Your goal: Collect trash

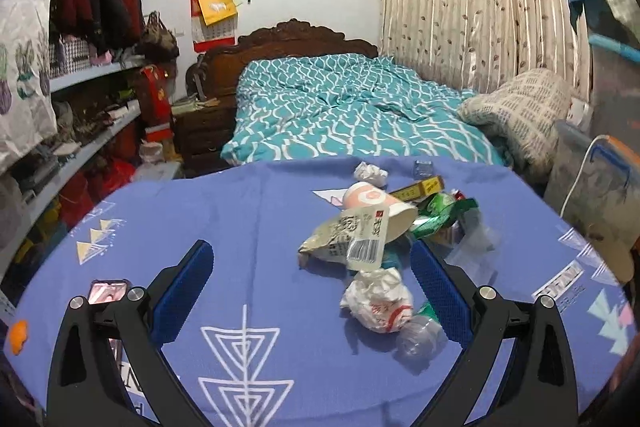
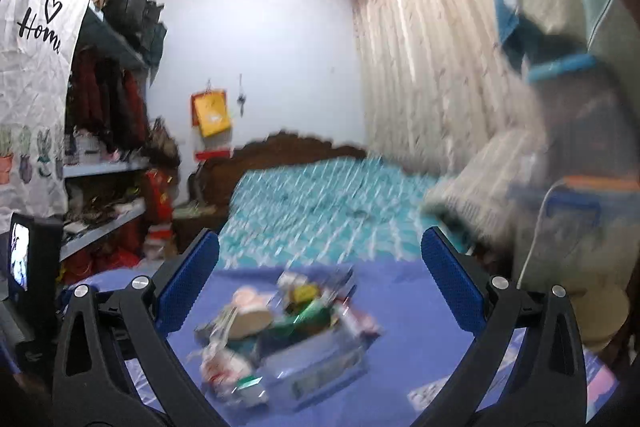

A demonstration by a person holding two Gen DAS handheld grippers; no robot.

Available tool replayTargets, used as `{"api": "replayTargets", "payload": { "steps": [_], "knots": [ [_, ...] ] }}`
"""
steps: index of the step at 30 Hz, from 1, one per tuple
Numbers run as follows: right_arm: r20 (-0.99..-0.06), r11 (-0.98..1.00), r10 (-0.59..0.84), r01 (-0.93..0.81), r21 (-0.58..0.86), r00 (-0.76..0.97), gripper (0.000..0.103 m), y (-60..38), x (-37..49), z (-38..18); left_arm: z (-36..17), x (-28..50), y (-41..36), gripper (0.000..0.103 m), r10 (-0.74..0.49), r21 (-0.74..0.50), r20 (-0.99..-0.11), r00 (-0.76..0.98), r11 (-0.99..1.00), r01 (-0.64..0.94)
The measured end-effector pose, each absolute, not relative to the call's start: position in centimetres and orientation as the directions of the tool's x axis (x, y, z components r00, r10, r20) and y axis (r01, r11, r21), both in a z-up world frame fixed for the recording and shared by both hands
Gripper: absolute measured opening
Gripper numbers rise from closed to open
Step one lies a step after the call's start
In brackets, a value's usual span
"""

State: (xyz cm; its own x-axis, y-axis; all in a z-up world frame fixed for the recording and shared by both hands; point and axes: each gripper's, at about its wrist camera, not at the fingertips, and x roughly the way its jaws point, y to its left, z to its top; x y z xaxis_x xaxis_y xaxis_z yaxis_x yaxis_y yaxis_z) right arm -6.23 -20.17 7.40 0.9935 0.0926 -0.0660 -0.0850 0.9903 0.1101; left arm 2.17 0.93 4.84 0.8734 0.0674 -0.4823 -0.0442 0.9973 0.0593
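A heap of trash lies on the purple tablecloth [image 1: 248,227]: a crumpled white wrapper [image 1: 378,297], a clear plastic bottle [image 1: 420,337], a pink paper cup [image 1: 380,205] on its side, a labelled snack bag [image 1: 344,241], green foil wrappers [image 1: 440,213], a yellow carton [image 1: 418,187] and a paper ball [image 1: 370,173]. My left gripper [image 1: 310,263] hangs open above the near side of the heap, nothing between its blue pads. In the blurred right wrist view the same heap [image 2: 280,331] lies low between the fingers of my right gripper [image 2: 320,253], which is open and held level above the table.
Behind the table stands a bed with a teal quilt [image 1: 340,107] and a folded blanket [image 1: 520,107]. Cluttered shelves [image 1: 92,107] line the left side. Plastic storage boxes [image 1: 592,179] and a curtain [image 1: 472,7] stand to the right. A phone [image 1: 108,291] lies on the table's left part.
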Motion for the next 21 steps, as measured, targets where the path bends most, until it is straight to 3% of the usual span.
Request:
{"api": "replayTargets", "payload": {
  "steps": [6, 14, 21],
  "knots": [
    [-0.225, 0.978, 0.160, -0.124, 0.167, 0.961, 0.100, -19.7, -5.1, 3.6, 3.7, 1.6, 1.1, 0.095, 0.023, 0.030, -0.510, 0.860, 1.000, -0.009],
    [-0.238, 0.967, 0.165, -0.110, 0.230, 0.957, 0.100, -20.3, -4.9, 2.0, 2.9, 1.0, 1.3, 0.095, -0.006, -0.023, -0.463, 0.886, 1.000, -0.005],
    [-0.304, 0.949, 0.236, -0.152, 0.275, 0.923, 0.100, -19.7, -3.9, 0.7, 2.8, 0.6, 1.8, 0.095, -0.034, -0.062, -0.427, 0.904, 0.998, 0.009]
  ]
}}
